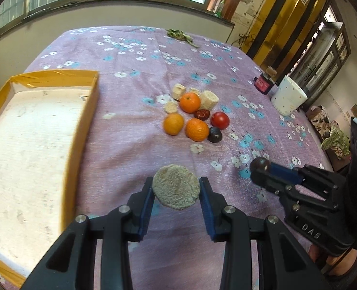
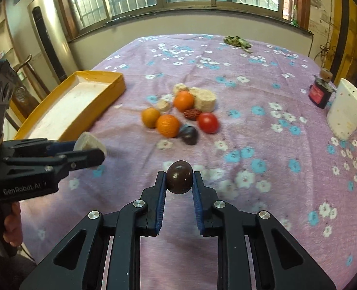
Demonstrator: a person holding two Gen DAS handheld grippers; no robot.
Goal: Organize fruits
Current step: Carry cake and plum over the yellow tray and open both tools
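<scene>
The left gripper (image 1: 176,188) is squeezing a round cake (image 1: 176,187); the right gripper (image 2: 179,181) is pinching a smooth dark fruit (image 2: 179,180) (slippery, so it could be popping out before reaching the box (image 1: 82,130)).

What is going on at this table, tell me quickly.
A person is sorting fruit with two tools. The left hand-held gripper is shut on a pale, rough round slice; the right hand-held gripper is shut on a dark brown round fruit. Both are held above the purple flowered cloth. The pile of oranges, a red tomato and pale chunks sits untouched, and the yellow-rimmed tray holds nothing.
</scene>
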